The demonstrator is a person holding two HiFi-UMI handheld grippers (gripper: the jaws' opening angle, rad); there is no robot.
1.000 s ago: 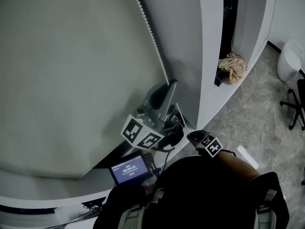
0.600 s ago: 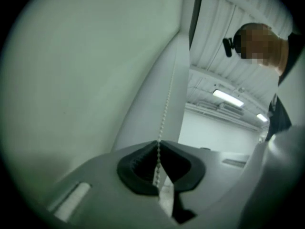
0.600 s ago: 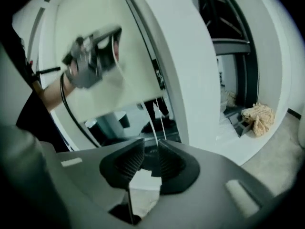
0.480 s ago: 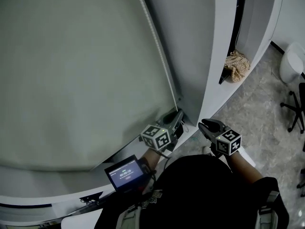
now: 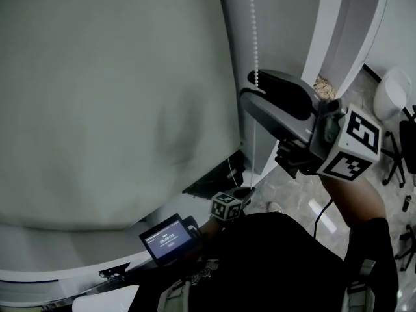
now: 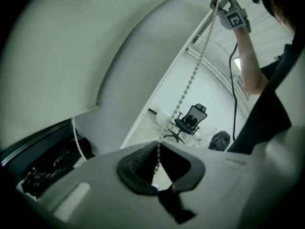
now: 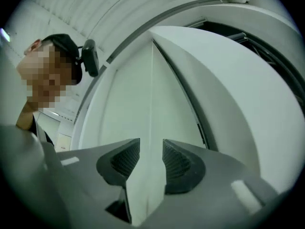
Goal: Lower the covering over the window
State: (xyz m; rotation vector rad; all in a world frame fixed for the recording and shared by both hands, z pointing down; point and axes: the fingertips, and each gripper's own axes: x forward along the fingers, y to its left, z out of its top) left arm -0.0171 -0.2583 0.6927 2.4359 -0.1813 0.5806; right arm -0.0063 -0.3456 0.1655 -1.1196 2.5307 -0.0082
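The grey-green roller blind [image 5: 110,96] fills the left of the head view, and its bottom edge hangs just above a dark strip of window [image 5: 214,177]. A white bead chain [image 5: 251,31] hangs beside it. My left gripper [image 5: 242,192] is low near my body, shut on the bead chain [image 6: 188,85], which runs taut from its jaws [image 6: 157,159] up to the right gripper [image 6: 228,6]. My right gripper [image 5: 250,96] is raised high at the chain. Its jaws [image 7: 151,151] are opening, and a thin line of chain runs up through the gap without the pads pressing on it.
A small screen device [image 5: 166,239] sits by the sill below the blind. A white wall pillar [image 5: 312,38] stands right of the chain, with a crumpled cloth [image 5: 322,83] behind it. A white bin [image 5: 393,93] and a black office chair [image 6: 190,120] stand on the floor.
My right gripper has risen from low beside my body to the chain high up, and its jaws have parted. My left gripper has sunk lower, still holding the chain.
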